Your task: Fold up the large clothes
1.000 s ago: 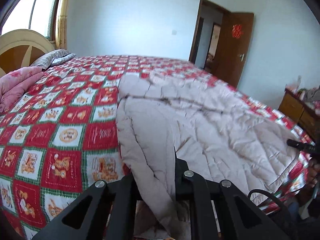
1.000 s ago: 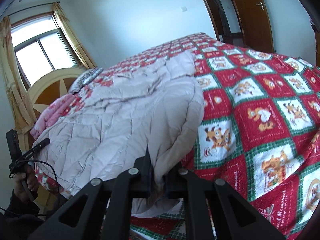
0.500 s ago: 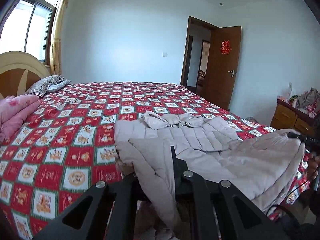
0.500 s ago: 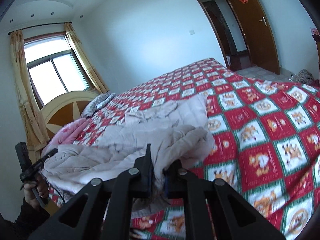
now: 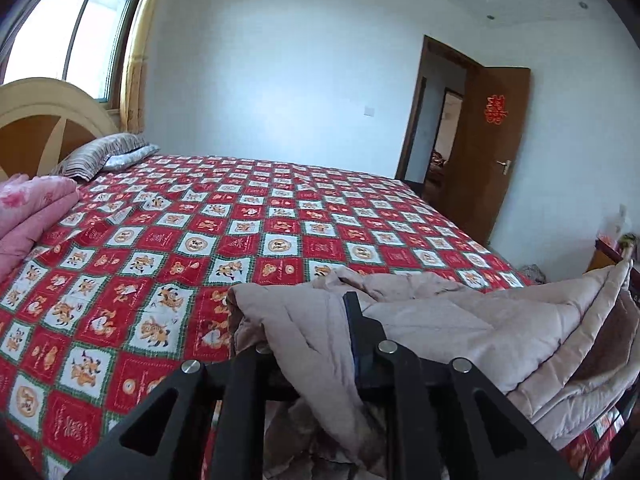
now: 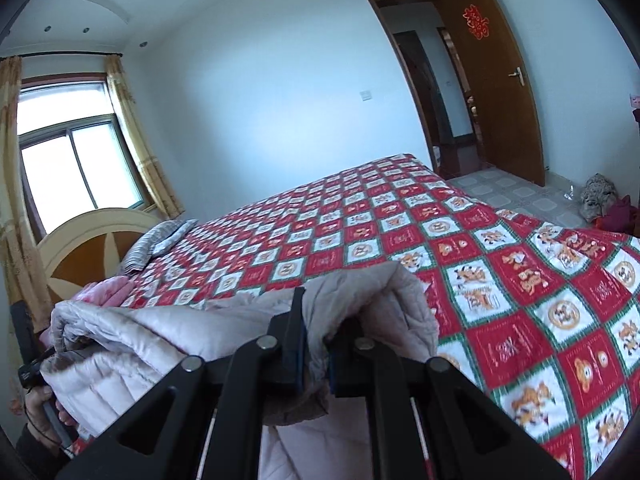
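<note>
With both grippers' fingers clamped on the coat (image 5: pixel 460 332) at the bed's (image 5: pixel 280 216) near edge, I would carry the two held corners level, landing them square.

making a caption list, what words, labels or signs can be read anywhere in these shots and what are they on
"囍": red double-happiness paper cutout on the open wooden door, also seen from the left wrist.
Red squares of the patchwork bedspread carry gold characters or emblems; too blurred to read.
No label or brand shows on the beige padded coat, the left gripper or the right gripper.
</note>
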`<state>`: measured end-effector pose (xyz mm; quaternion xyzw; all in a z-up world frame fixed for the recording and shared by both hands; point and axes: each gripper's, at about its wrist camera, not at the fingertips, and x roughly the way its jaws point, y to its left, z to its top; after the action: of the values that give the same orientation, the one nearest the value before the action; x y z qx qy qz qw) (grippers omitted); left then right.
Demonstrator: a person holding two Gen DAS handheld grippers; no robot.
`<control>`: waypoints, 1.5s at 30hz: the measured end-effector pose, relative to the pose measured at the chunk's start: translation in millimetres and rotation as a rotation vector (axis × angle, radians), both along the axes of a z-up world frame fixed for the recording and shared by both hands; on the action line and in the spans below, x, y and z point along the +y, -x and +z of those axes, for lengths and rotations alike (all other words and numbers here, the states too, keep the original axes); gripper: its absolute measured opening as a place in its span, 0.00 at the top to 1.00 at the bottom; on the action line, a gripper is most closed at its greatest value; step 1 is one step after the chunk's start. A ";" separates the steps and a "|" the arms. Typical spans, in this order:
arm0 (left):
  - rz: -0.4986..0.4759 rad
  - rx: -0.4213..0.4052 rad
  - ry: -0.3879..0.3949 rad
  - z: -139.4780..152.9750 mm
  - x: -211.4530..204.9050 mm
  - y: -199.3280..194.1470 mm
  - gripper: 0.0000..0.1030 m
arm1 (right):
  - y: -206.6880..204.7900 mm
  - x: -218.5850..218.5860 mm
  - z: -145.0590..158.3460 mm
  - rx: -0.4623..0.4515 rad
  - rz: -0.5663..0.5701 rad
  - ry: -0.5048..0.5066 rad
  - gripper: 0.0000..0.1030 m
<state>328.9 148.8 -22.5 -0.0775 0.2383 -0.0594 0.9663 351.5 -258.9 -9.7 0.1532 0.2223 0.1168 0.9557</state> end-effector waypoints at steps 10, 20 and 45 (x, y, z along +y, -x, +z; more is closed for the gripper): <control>0.052 0.142 -0.019 -33.3 -6.4 -110.2 0.76 | -103.2 1.8 -37.0 0.091 -0.106 0.029 0.90; 0.114 0.223 0.109 -73.7 -2.6 -172.4 0.34 | -182.3 17.0 -100.1 0.243 -0.148 0.144 0.74; 0.390 0.009 0.069 -63.7 8.8 -186.5 0.01 | -201.2 28.3 -98.9 0.069 -0.183 0.073 0.06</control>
<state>515.4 157.5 -86.3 -0.1557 0.2210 0.1212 0.9551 552.7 -230.6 -108.6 0.1419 0.2443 0.0157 0.9591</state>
